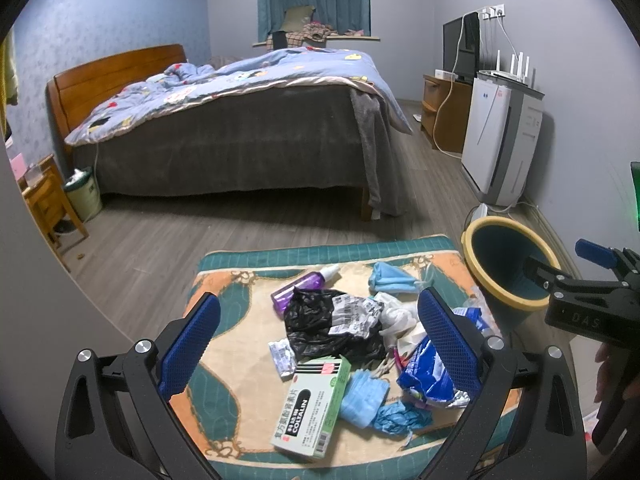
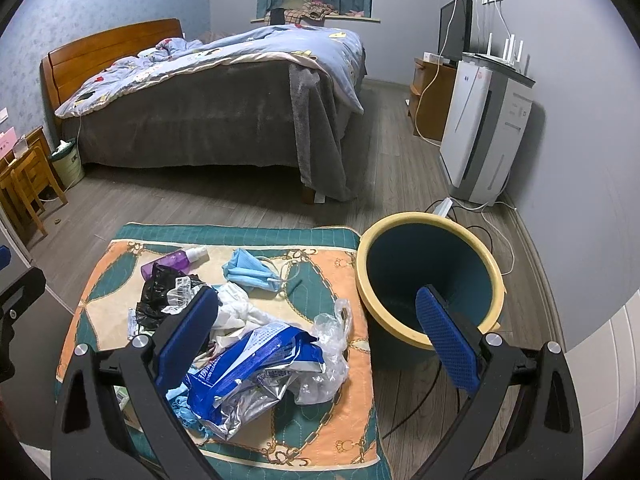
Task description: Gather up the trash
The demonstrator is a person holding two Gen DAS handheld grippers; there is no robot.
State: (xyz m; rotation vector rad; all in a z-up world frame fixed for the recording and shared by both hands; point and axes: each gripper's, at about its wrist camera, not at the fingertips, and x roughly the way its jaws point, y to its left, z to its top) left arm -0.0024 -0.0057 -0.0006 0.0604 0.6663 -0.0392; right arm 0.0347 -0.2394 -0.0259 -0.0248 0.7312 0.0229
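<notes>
A patterned mat (image 1: 236, 364) (image 2: 320, 428) holds a trash pile: black plastic bag (image 1: 320, 324) (image 2: 154, 292), green-white medicine box (image 1: 312, 412), purple spray bottle (image 1: 298, 284) (image 2: 176, 260), blue face mask (image 1: 392, 278) (image 2: 248, 270), torn blue-silver wrapper (image 1: 426, 376) (image 2: 256, 372), clear plastic (image 2: 332, 344). A yellow-rimmed blue bin (image 1: 508, 264) (image 2: 428, 276) stands right of the mat. My left gripper (image 1: 318, 336) is open above the pile, empty. My right gripper (image 2: 316, 328) is open, empty, spanning wrapper and bin; it also shows in the left wrist view (image 1: 592, 280).
A bed (image 1: 240, 120) (image 2: 208, 100) stands behind the mat. A white air purifier (image 1: 500, 140) (image 2: 484, 132) with cables on the floor sits by the right wall. A small wooden chair (image 1: 48, 200) and a lined waste bin (image 1: 84, 192) stand at left.
</notes>
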